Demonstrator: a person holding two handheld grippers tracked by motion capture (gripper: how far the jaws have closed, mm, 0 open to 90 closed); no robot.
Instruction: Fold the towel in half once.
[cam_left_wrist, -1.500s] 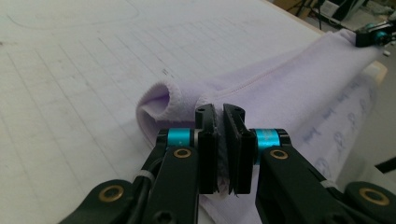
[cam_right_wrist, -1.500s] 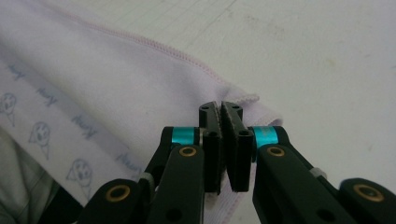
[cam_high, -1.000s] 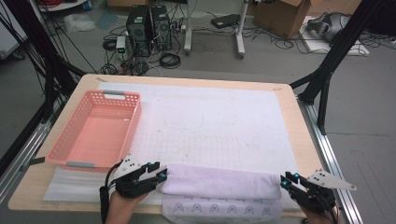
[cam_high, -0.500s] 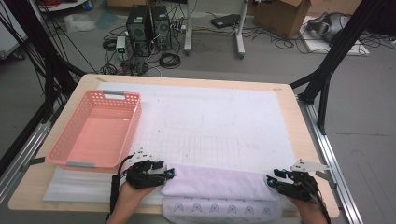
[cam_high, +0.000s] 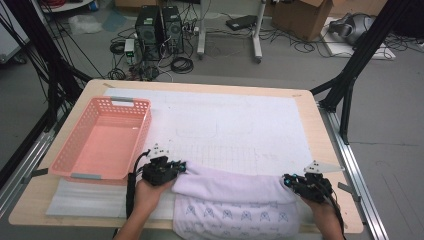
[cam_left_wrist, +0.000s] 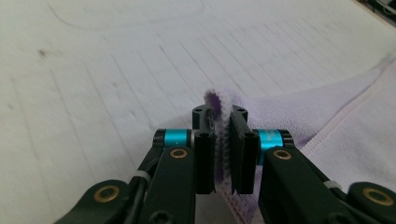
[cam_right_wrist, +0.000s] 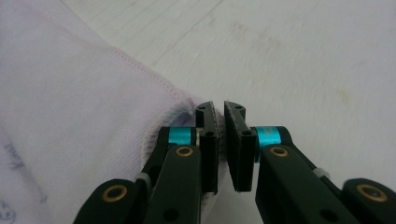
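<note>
The left hand-held gripper (cam_left_wrist: 223, 154) pinches a corner of the lilac towel (cam_high: 235, 200), cloth showing between its closed jaws. The right hand-held gripper (cam_right_wrist: 221, 149) stands at the opposite corner, jaws nearly together; whether cloth is caught there I cannot tell. The towel lies folded along the desk (cam_high: 320, 135) near edge, beside the pink basket (cam_high: 100, 142). An uneven pull could slip one corner loose. Since a second ago, both grippers have moved inward onto the fold.
</note>
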